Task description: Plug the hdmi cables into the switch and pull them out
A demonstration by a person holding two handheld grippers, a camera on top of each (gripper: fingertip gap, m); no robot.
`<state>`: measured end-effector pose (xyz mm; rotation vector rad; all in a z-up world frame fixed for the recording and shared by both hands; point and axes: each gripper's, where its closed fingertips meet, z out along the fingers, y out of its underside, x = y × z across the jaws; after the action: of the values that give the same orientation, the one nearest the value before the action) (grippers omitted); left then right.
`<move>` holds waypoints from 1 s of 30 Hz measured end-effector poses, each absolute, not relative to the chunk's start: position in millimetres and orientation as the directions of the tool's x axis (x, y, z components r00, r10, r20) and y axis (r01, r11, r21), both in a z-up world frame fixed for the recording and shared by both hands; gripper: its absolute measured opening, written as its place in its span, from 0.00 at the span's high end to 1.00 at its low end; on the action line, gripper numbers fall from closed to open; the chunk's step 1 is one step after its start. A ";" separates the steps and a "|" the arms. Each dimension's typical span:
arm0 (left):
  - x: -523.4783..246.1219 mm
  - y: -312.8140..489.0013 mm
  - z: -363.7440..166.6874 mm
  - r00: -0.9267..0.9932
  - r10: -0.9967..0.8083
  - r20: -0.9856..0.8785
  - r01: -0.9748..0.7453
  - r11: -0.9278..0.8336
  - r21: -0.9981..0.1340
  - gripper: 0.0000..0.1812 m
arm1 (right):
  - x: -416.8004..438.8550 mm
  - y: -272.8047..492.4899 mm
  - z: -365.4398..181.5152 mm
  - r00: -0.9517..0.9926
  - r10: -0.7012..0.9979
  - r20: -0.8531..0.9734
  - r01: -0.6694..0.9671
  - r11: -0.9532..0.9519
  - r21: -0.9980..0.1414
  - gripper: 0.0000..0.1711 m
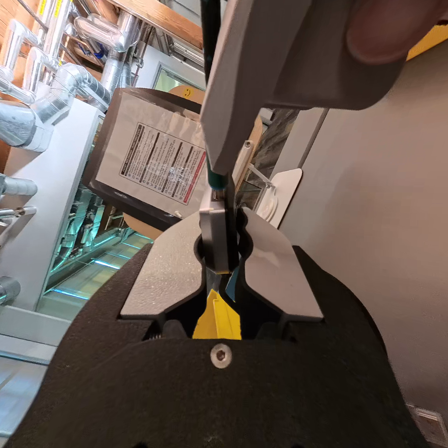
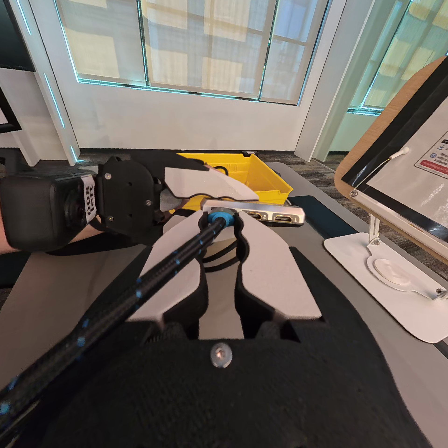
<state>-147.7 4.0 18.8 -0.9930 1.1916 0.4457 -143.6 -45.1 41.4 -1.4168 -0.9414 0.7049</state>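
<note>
My left gripper (image 1: 219,232) is shut on the silver HDMI switch (image 1: 215,235), held edge-on above the table. In the right wrist view the same left gripper (image 2: 242,196) clamps the switch (image 2: 274,210) from the left. My right gripper (image 2: 219,221) is shut on the blue-collared plug (image 2: 219,218) of a black braided HDMI cable (image 2: 150,278), with the plug at the switch's left port. Two other ports (image 2: 282,218) stand open. In the left wrist view the right gripper's finger (image 1: 225,97) comes down from above with the cable plug (image 1: 216,181) at the switch's top edge.
A yellow bin (image 2: 261,177) sits behind the switch on the grey table (image 2: 339,363). A white stand (image 2: 378,274) holding a tilted board with a printed sheet (image 2: 412,174) is at the right. Thin black cords (image 2: 218,257) lie under my right gripper. There is about 5 centimetres between the tips of the two grippers.
</note>
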 end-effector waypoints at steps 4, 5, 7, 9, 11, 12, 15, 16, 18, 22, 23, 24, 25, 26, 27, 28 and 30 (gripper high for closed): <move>-148.3 1.6 22.7 0.340 -0.177 -0.924 -0.755 0.535 -0.380 0.88 | -143.2 -47.7 41.9 0.464 0.880 0.107 0.134 0.050 -0.990 0.87; -148.8 0.9 23.9 0.334 -0.163 -0.928 -0.759 0.537 -0.368 0.88 | -143.6 -48.5 42.2 0.466 0.876 0.122 0.140 0.063 -0.988 0.87; -150.1 -0.2 26.4 0.335 -0.155 -0.929 -0.764 0.532 -0.364 0.88 | -144.8 -49.8 44.1 0.477 0.869 0.135 0.128 0.083 -0.988 0.87; -151.3 -1.0 28.5 0.331 -0.146 -0.932 -0.775 0.522 -0.357 0.88 | -145.4 -50.6 45.7 0.480 0.865 0.143 0.120 0.097 -0.988 0.87; -151.7 -0.9 29.5 0.335 -0.141 -0.932 -0.783 0.509 -0.358 0.89 | -145.8 -50.4 46.2 0.497 0.851 0.168 0.126 0.121 -0.985 0.87; -151.8 -1.1 29.6 0.336 -0.142 -0.931 -0.784 0.506 -0.360 0.89 | -146.2 -50.6 46.2 0.504 0.845 0.180 0.130 0.132 -0.983 0.87; -152.2 -2.0 30.8 0.345 -0.145 -0.927 -0.782 0.503 -0.369 0.89 | -147.2 -51.2 47.1 0.510 0.842 0.177 0.116 0.137 -0.984 0.87; -151.7 -2.7 30.9 0.349 -0.147 -0.926 -0.780 0.502 -0.374 0.89 | -147.6 -51.4 46.5 0.510 0.842 0.176 0.115 0.136 -0.984 0.87; -150.6 -3.2 29.9 0.350 -0.159 -0.923 -0.778 0.500 -0.381 0.89 | -147.8 -51.3 46.6 0.513 0.841 0.174 0.116 0.134 -0.984 0.87; -149.7 -3.2 27.3 0.338 -0.152 -0.929 -0.787 0.495 -0.368 0.89 | -147.6 -51.2 43.6 0.498 0.850 0.170 0.146 0.111 -0.983 0.87; -149.6 -2.8 26.8 0.335 -0.153 -0.929 -0.790 0.492 -0.366 0.89 | -147.4 -50.7 42.6 0.500 0.849 0.172 0.154 0.108 -0.982 0.87; -149.6 -2.6 26.6 0.338 -0.156 -0.928 -0.790 0.489 -0.370 0.89 | -147.7 -50.6 42.6 0.501 0.848 0.172 0.154 0.109 -0.982 0.87; -149.8 -2.3 26.4 0.339 -0.157 -0.928 -0.790 0.488 -0.371 0.89 | -147.9 -50.4 42.2 0.504 0.845 0.176 0.157 0.111 -0.981 0.87; -150.0 -2.0 25.8 0.337 -0.159 -0.928 -0.792 0.484 -0.371 0.89 | -148.2 -50.0 41.7 0.507 0.843 0.182 0.163 0.113 -0.980 0.87; -150.1 -1.5 25.3 0.338 -0.160 -0.927 -0.793 0.482 -0.372 0.89 | -148.3 -49.7 41.2 0.508 0.841 0.183 0.164 0.114 -0.980 0.87; -150.2 -1.2 25.0 0.338 -0.160 -0.928 -0.794 0.480 -0.372 0.89 | -148.3 -49.3 40.7 0.510 0.841 0.178 0.159 0.111 -0.981 0.87; -150.5 -0.5 24.8 0.335 -0.154 -0.930 -0.797 0.481 -0.366 0.89 | -148.3 -48.8 40.7 0.509 0.845 0.167 0.144 0.107 -0.984 0.87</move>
<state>-150.5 -0.5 24.8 -1.0135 1.1814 0.5295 -148.3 -48.8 40.7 -1.3922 -0.9375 0.6465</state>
